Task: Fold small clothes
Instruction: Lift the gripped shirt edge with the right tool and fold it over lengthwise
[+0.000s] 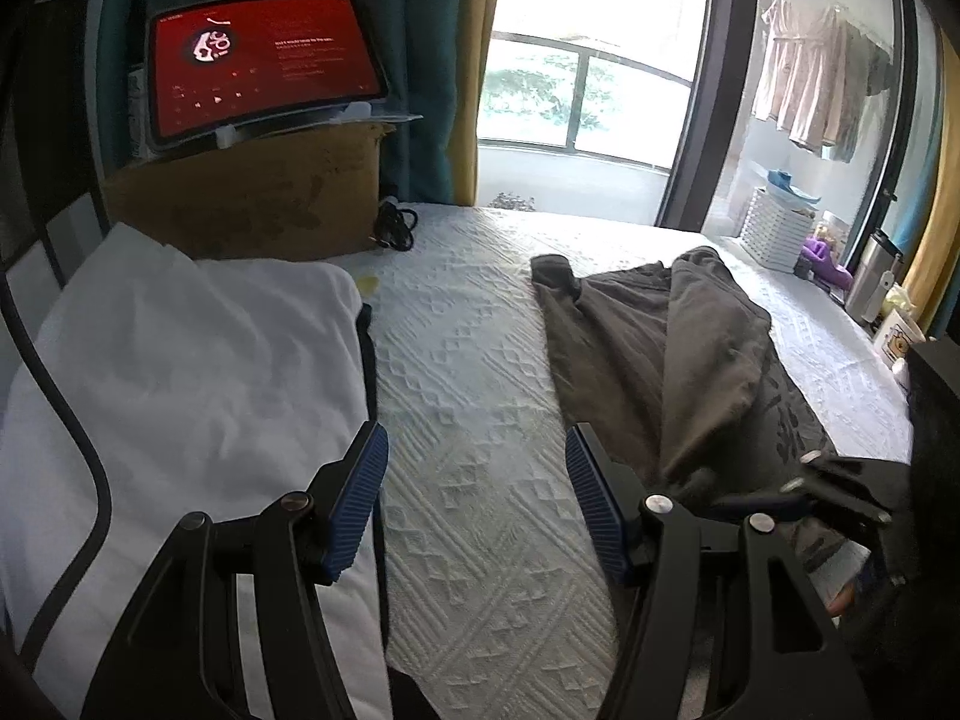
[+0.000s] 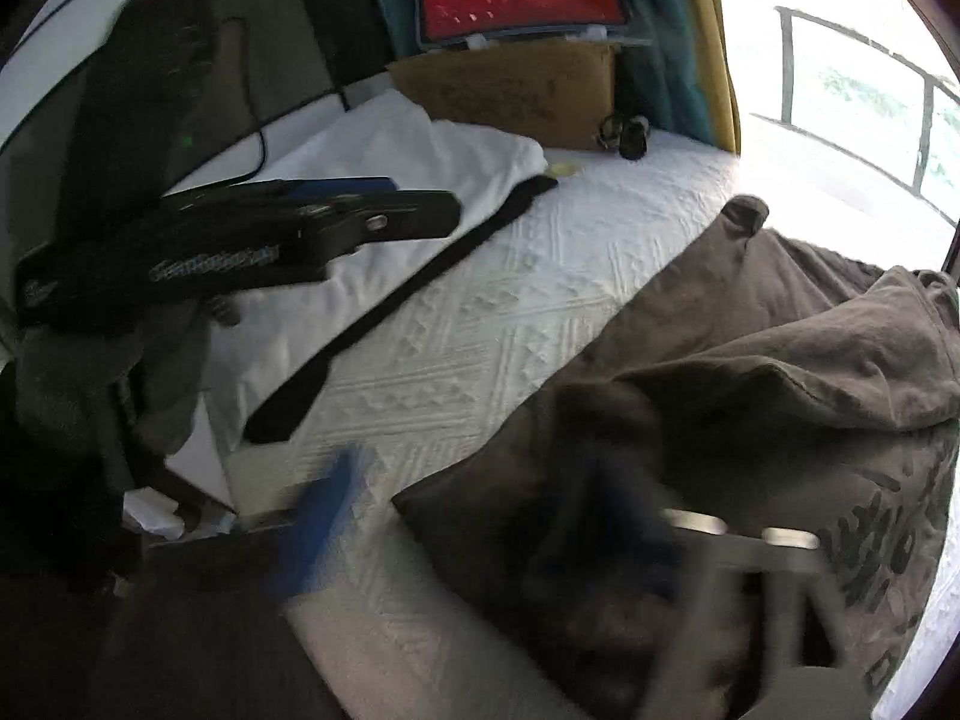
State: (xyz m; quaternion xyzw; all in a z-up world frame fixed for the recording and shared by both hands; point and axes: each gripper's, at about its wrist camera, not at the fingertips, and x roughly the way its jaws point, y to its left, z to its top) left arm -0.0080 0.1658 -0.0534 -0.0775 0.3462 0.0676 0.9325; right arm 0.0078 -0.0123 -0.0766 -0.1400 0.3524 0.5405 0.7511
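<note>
A dark grey-brown garment [image 1: 654,354] lies partly folded on the white quilted bed [image 1: 468,372], one half turned over the other; it also shows in the right wrist view [image 2: 750,360]. My left gripper [image 1: 477,504] is open and empty above the bare quilt, just left of the garment's near edge. My right gripper [image 2: 480,516] is open, blurred by motion, at the garment's near corner; its blue left finger [image 2: 327,516] is over the quilt and the other is over the cloth. The right gripper shows in the left wrist view [image 1: 828,486]. The left gripper shows in the right wrist view [image 2: 384,210].
A folded white garment with black trim [image 1: 180,372] lies on the left of the bed. A cardboard box [image 1: 252,192] carries a tablet with a red screen [image 1: 264,66]. A black cable [image 1: 396,222] lies beside the box. A white basket [image 1: 774,228], a flask and cups stand at right.
</note>
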